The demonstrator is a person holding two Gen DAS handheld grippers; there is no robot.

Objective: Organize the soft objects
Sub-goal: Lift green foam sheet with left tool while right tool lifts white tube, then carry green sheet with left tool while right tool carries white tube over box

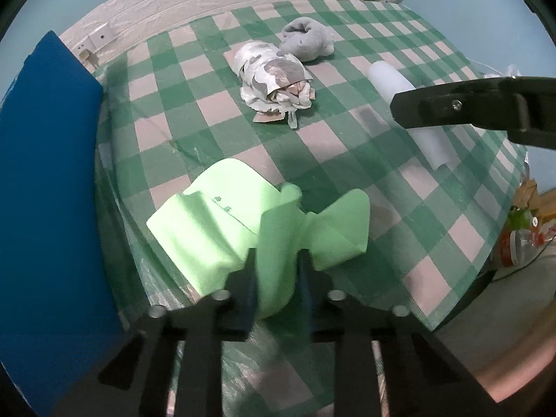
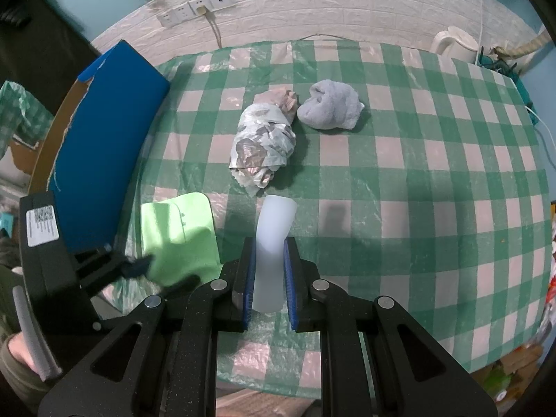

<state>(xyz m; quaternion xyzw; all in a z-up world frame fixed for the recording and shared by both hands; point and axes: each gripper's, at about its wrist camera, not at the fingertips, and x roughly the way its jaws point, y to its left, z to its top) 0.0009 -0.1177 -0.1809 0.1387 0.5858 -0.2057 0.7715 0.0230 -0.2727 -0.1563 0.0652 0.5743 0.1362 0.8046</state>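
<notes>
left hand-held gripper [image 1: 278, 278] is clamped on a bunched fold of the light green cloth [image 1: 222, 229], pads pinching the fabric, cloth sitting at the near left corner of the surface [image 1: 434, 243] just beside the blue box [image 1: 48, 180]
right hand-held gripper [image 2: 269, 274] is closed down on the near end of the pale rolled sheet [image 2: 272, 229], which lies near the middle of the near edge, far end pointing at the patterned bundle [image 2: 262, 146]
patterned bundle and grey towel ball [image 2: 330, 109] sit mid-surface toward the far edge, just beside each other, can't tell if touching

handling read:
- green cloth: light, fully limp, will drape and unfold when lifted. Pinch on a multi-layer fold looks fine, single layer would slide out. Expect trailing corners to drag on the checked cover
- rolled sheet: light, springy, smooth, probably slippery. Squeezing flattens the tube; end grip means the far end droops or swings. Mid-length grip would be steadier
- bundle: loose wrap with a tail hanging out, grab across the fat middle, not the tail
- grey towel: soft, compressible, take a deep bite into the bulk

nothing here fragile, main risk is slip or unravel
</notes>
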